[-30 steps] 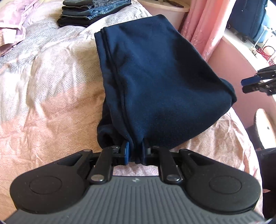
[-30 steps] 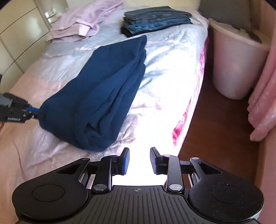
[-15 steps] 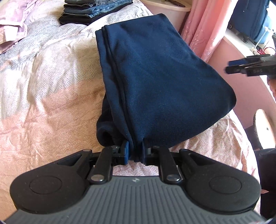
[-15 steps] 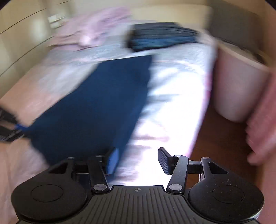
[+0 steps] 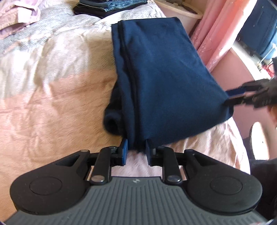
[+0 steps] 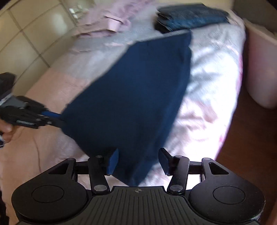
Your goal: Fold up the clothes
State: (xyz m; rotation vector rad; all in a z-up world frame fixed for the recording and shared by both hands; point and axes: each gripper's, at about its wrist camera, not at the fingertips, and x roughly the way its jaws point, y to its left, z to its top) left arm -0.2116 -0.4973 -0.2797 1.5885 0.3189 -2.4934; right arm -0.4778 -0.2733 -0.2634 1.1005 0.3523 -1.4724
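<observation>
L claw (image 5: 135, 149) on soft navy cloth (image 5: 166, 77)

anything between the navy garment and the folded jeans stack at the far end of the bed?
Nothing: in the left wrist view only bare bedspread separates the navy garment from the jeans stack. The blurred right wrist view agrees.

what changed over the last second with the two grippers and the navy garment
The right gripper moved in from beside the bed, and its open jaws now straddle a near corner of the navy garment. The left gripper stayed shut on the other near corner. The folded jeans stayed put.
</observation>
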